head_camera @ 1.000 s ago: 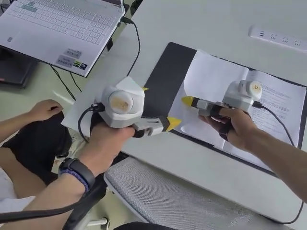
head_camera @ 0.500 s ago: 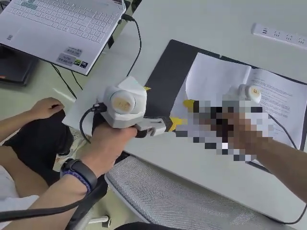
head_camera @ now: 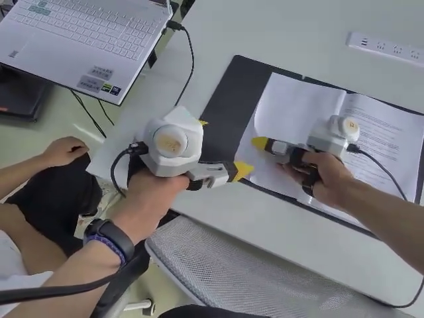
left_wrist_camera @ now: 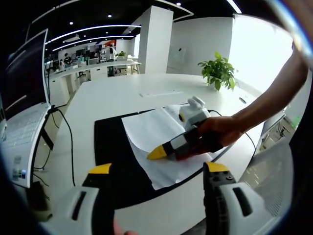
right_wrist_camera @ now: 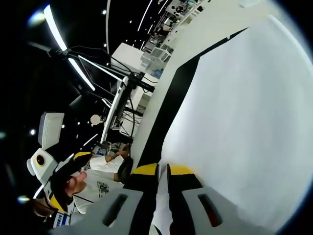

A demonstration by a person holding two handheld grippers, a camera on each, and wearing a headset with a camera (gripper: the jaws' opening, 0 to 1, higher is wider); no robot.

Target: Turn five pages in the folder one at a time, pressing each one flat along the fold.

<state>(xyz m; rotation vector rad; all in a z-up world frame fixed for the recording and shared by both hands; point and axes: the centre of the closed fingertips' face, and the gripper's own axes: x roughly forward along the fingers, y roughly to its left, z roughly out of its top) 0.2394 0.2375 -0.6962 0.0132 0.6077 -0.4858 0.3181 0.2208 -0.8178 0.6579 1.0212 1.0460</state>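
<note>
The black folder (head_camera: 225, 109) lies open on the white table. A blank white page (head_camera: 291, 109) curves over its middle, and a printed page (head_camera: 391, 136) lies to the right. My right gripper (head_camera: 258, 142) is shut on the white page's left edge (right_wrist_camera: 163, 196), yellow tips together (right_wrist_camera: 163, 170). The left gripper view shows that gripper (left_wrist_camera: 156, 153) at the same edge of the page (left_wrist_camera: 151, 129). My left gripper (head_camera: 221, 146) hovers at the folder's near left corner, open and holding nothing, its jaws wide apart (left_wrist_camera: 157, 169).
A white laptop (head_camera: 79, 33) sits at the far left with a black cable (head_camera: 191, 53) running beside the folder. A power strip (head_camera: 384, 48) lies at the back right. A mesh chair (head_camera: 232, 271) is below the table edge. A hand (head_camera: 63, 149) rests at the left.
</note>
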